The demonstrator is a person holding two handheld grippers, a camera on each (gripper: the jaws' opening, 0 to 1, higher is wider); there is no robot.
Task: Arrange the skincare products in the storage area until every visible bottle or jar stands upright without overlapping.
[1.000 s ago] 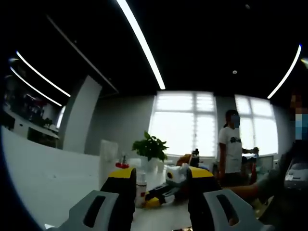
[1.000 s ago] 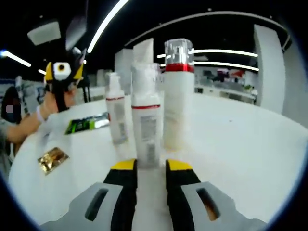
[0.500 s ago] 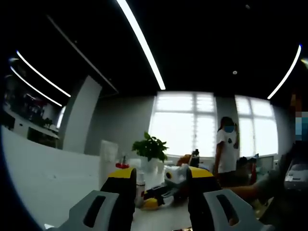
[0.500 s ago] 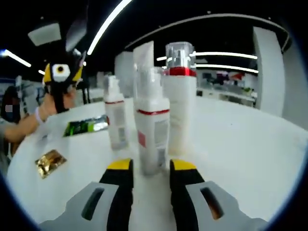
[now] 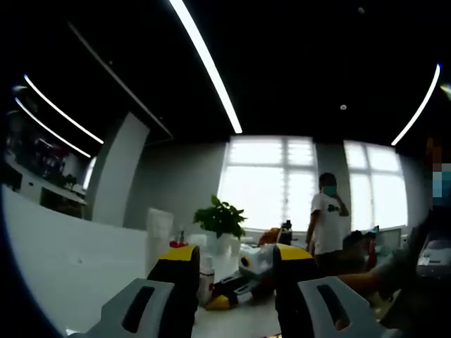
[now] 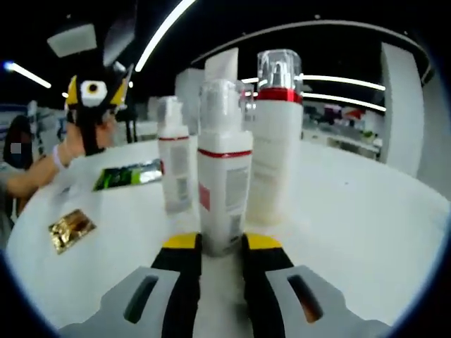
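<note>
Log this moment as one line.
right claw: shut on bottle | bottle: upright on table | left claw: open, raised

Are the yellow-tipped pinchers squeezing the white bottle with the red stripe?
Touching. In the right gripper view, the right gripper has both yellow-tipped jaws pressed against the base of the white red-striped bottle.

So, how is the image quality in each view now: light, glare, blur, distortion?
Left gripper view: dark overall, the bright window is blown out, so the plant and the standing person look dim and soft. Right gripper view: evenly lit, the middle bottle between the right gripper jaws is fairly sharp; fisheye bends the table edge and ceiling lights.
</note>
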